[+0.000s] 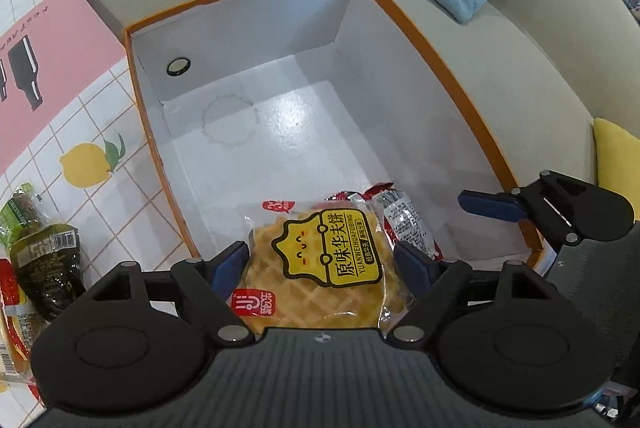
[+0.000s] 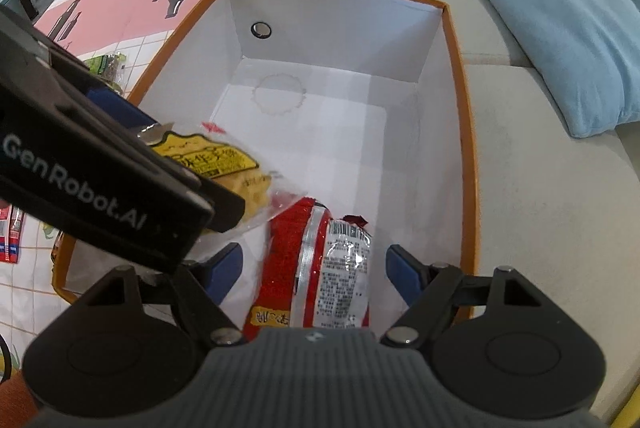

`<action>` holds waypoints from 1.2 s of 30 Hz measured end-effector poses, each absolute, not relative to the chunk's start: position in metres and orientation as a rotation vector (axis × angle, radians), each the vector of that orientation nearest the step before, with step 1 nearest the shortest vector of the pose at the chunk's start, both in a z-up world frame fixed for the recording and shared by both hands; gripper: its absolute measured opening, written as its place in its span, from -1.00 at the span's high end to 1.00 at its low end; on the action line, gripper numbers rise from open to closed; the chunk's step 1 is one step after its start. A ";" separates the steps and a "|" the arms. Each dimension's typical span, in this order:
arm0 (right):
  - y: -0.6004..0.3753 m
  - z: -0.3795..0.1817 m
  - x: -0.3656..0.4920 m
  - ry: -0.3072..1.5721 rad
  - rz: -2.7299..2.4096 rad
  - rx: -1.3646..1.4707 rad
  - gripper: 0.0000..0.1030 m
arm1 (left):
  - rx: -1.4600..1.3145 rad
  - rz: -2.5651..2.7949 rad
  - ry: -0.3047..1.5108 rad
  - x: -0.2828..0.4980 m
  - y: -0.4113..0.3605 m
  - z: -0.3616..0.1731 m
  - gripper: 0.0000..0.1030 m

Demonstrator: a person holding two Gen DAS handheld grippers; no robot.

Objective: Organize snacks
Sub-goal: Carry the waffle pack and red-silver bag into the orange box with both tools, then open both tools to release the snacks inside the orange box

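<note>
An orange-rimmed box [image 1: 436, 56] with a white inside stands in front of both grippers; it also shows in the right wrist view [image 2: 466, 132]. My left gripper [image 1: 324, 260] is shut on a yellow waffle pack [image 1: 320, 268] and holds it over the box's near end. The waffle pack [image 2: 224, 164] shows in the right wrist view too, under the left gripper's body. My right gripper [image 2: 314, 264] is open, its fingers either side of a red snack pack [image 2: 320, 268] that lies on the box floor. The red pack [image 1: 400, 216] also shows beside the waffle.
More snack packs lie on the lemon-print tablecloth [image 1: 100, 132] left of the box, among them a dark green pack [image 1: 44, 260]. A beige sofa [image 2: 540, 208] with a blue cushion [image 2: 568, 28] lies behind and to the right. A yellow cushion [image 1: 616, 156] is at the right.
</note>
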State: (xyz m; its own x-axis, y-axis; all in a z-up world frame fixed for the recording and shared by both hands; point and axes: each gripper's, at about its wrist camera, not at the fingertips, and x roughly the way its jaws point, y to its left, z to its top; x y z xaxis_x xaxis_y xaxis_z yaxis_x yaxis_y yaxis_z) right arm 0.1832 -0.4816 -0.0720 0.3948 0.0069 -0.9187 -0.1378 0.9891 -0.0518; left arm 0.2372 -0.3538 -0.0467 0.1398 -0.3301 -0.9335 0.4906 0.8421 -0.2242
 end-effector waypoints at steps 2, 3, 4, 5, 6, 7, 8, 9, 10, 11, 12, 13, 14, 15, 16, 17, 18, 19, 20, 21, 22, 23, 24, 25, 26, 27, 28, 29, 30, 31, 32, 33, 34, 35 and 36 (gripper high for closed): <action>-0.482 -0.068 0.182 1.164 0.081 -0.125 -0.49 | 0.150 -0.597 1.296 0.238 -0.353 -0.046 -0.83; -0.482 -0.066 0.181 1.165 0.079 -0.119 -0.49 | 0.154 -0.598 1.290 0.238 -0.353 -0.046 -0.83; -0.483 -0.064 0.181 1.167 0.070 -0.113 -0.46 | 0.157 -0.596 1.281 0.238 -0.353 -0.046 -0.82; -0.483 -0.061 0.180 1.166 0.065 -0.107 -0.44 | 0.160 -0.589 1.270 0.238 -0.352 -0.045 -0.81; -0.483 -0.059 0.178 1.165 0.066 -0.104 -0.42 | 0.156 -0.590 1.255 0.238 -0.352 -0.044 -0.81; -0.481 -0.057 0.177 1.168 0.060 -0.109 -0.42 | 0.153 -0.595 1.244 0.237 -0.351 -0.042 -0.81; -0.480 -0.055 0.175 1.172 0.049 -0.121 -0.42 | 0.152 -0.598 1.239 0.237 -0.351 -0.040 -0.81; -0.479 -0.054 0.174 1.174 0.040 -0.135 -0.42 | 0.156 -0.600 1.236 0.236 -0.350 -0.038 -0.79; -0.477 -0.053 0.172 1.174 0.036 -0.151 -0.42 | 0.159 -0.601 1.230 0.235 -0.349 -0.036 -0.78; -0.477 -0.053 0.171 1.177 0.031 -0.160 -0.41 | 0.162 -0.598 1.219 0.234 -0.346 -0.033 -0.77; -0.477 -0.053 0.171 1.179 0.024 -0.161 -0.38 | 0.168 -0.590 1.204 0.232 -0.342 -0.029 -0.75; -0.479 -0.052 0.170 1.177 0.016 -0.153 -0.30 | 0.175 -0.580 1.187 0.230 -0.339 -0.026 -0.71; -0.481 -0.050 0.169 1.173 0.013 -0.136 -0.25 | 0.183 -0.566 1.165 0.227 -0.334 -0.022 -0.63; -0.483 -0.050 0.168 1.171 0.014 -0.108 -0.14 | 0.188 -0.551 1.143 0.224 -0.328 -0.019 -0.59; -0.485 -0.049 0.168 1.171 0.020 -0.062 -0.12 | 0.187 -0.531 1.120 0.220 -0.321 -0.015 -0.59; -0.487 -0.048 0.167 1.170 0.031 -0.019 -0.12 | 0.186 -0.514 1.104 0.217 -0.316 -0.013 -0.58; -0.487 -0.047 0.166 1.168 0.044 0.020 -0.12 | 0.186 -0.500 1.096 0.215 -0.312 -0.012 -0.56; -0.485 -0.047 0.166 1.165 0.050 0.042 -0.07 | 0.188 -0.481 1.099 0.214 -0.308 -0.013 -0.56; -0.482 -0.046 0.165 1.161 0.047 0.046 -0.05 | 0.188 -0.467 1.109 0.212 -0.305 -0.016 -0.49; -0.478 -0.044 0.164 1.151 0.031 0.033 -0.03 | 0.178 -0.468 1.126 0.210 -0.303 -0.018 -0.45; -0.474 -0.043 0.163 1.132 0.009 0.006 -0.03 | 0.163 -0.480 1.145 0.209 -0.302 -0.021 -0.45; -0.470 -0.039 0.162 1.113 -0.010 -0.026 -0.03 | 0.145 -0.496 1.167 0.207 -0.301 -0.024 -0.45; -0.469 -0.037 0.162 1.093 -0.031 -0.053 -0.03 | 0.135 -0.499 1.183 0.206 -0.300 -0.027 -0.45; -0.470 -0.034 0.163 1.075 -0.056 -0.072 -0.03 | 0.136 -0.493 1.189 0.203 -0.301 -0.029 -0.44; -0.474 -0.032 0.164 1.065 -0.080 -0.072 -0.03 | 0.146 -0.479 1.188 0.202 -0.303 -0.032 -0.37; -0.480 -0.029 0.166 1.055 -0.103 -0.061 -0.03 | 0.164 -0.459 1.185 0.200 -0.305 -0.034 -0.23; -0.486 -0.026 0.167 1.046 -0.125 -0.045 -0.03 | 0.189 -0.440 1.183 0.199 -0.307 -0.037 -0.15; -0.494 -0.022 0.168 1.031 -0.156 -0.032 -0.02 | 0.211 -0.425 1.181 0.199 -0.309 -0.039 -0.03; -0.500 -0.018 0.168 1.017 -0.178 -0.031 -0.02 | 0.218 -0.420 1.184 0.199 -0.310 -0.041 0.03; -0.506 -0.014 0.169 1.001 -0.203 -0.039 -0.02 | 0.213 -0.423 1.192 0.199 -0.309 -0.043 0.05; -0.510 -0.013 0.170 0.990 -0.217 -0.049 -0.02 | 0.206 -0.426 1.201 0.200 -0.309 -0.045 0.19; -0.514 -0.012 0.173 0.987 -0.225 -0.065 -0.02 | 0.194 -0.432 1.207 0.199 -0.307 -0.046 0.28; -0.516 -0.014 0.175 0.996 -0.233 -0.080 0.01 | 0.184 -0.436 1.212 0.198 -0.305 -0.045 0.32; -0.520 -0.018 0.178 1.015 -0.244 -0.087 0.10 | 0.175 -0.443 1.216 0.198 -0.305 -0.045 0.44; -0.523 -0.024 0.181 1.043 -0.247 -0.082 0.38 | 0.168 -0.449 1.220 0.198 -0.305 -0.045 0.57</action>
